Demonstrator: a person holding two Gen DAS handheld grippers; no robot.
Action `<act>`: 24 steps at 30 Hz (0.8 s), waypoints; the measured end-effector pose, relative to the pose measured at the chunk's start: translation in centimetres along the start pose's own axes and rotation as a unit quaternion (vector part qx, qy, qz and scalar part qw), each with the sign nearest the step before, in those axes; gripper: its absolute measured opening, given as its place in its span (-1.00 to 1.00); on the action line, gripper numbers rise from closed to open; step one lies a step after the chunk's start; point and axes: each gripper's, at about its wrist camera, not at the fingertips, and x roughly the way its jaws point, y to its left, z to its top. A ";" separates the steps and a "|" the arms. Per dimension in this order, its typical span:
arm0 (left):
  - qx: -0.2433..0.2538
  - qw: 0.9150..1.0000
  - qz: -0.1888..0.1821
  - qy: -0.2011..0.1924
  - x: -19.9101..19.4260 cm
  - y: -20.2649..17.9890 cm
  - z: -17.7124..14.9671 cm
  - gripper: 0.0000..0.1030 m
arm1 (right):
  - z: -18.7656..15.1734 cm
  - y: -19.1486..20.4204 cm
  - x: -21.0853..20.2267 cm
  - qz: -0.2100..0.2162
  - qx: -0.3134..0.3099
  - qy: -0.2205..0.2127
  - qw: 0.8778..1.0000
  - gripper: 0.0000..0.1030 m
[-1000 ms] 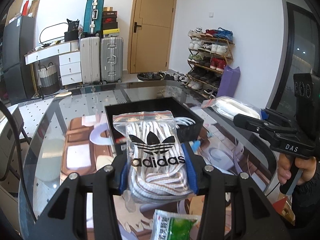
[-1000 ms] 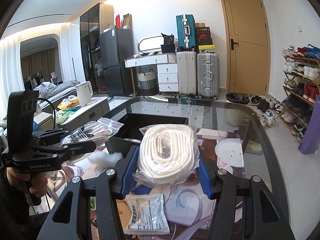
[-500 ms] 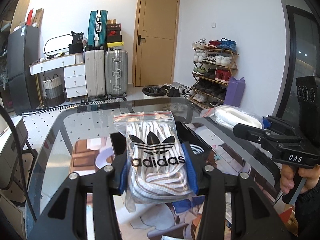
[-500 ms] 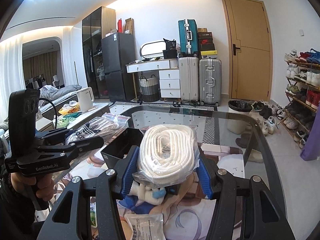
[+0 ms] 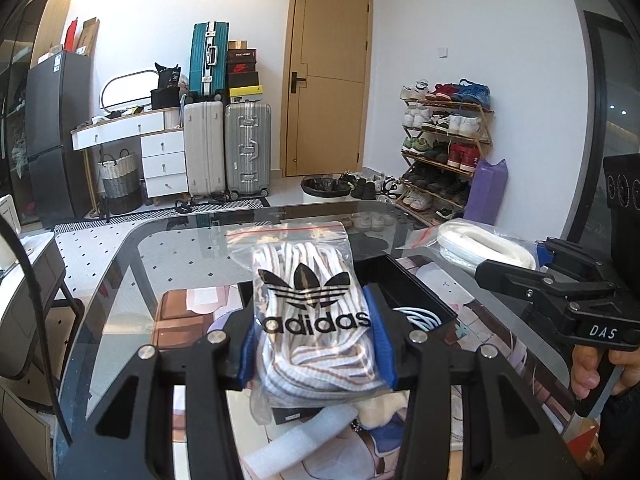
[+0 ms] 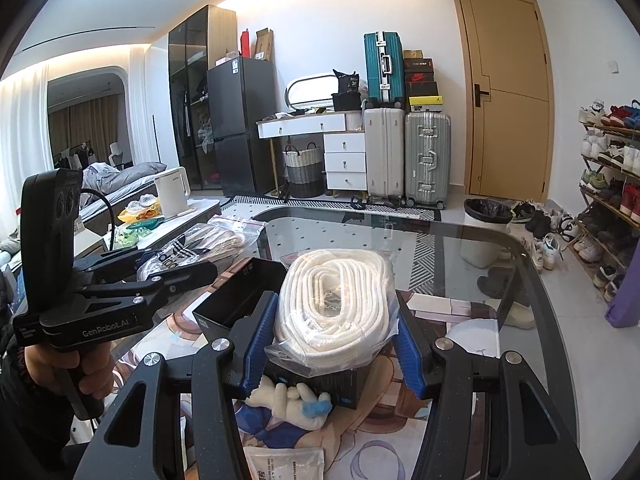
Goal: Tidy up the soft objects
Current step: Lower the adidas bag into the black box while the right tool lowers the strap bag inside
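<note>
Item: bag of striped laces [image 5: 316, 320], zip-sealed and Adidas-marked, which we pinch between the left gripper's [image 5: 314, 344] blue pads, lifted above the black box [image 5: 408, 284]. Item: bag of white cord [image 6: 336, 304], clamped likewise in our right gripper [image 6: 332, 344], over the same box [image 6: 236, 296]. Surroundings: glass table [image 5: 120, 280], plush toy [image 6: 292, 400] below. Step, as we judge: carrying both to the box. Next: lower each inside the walls, then spread the jaws.

Black grippers [image 5: 316, 344], blue pads [image 5: 380, 340], silver screws
</note>
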 end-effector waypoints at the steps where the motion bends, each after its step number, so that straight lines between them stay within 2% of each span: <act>1: -0.001 1.000 0.000 0.001 0.2 0.0 0.0 -0.12 | 0.1 -0.1 0.2 0.000 -0.001 0.001 1.000 0.08; 24: -0.002 0.999 0.004 0.040 5.1 0.7 -0.1 -0.11 | 0.3 0.6 4.7 0.003 -0.019 0.044 0.999 0.08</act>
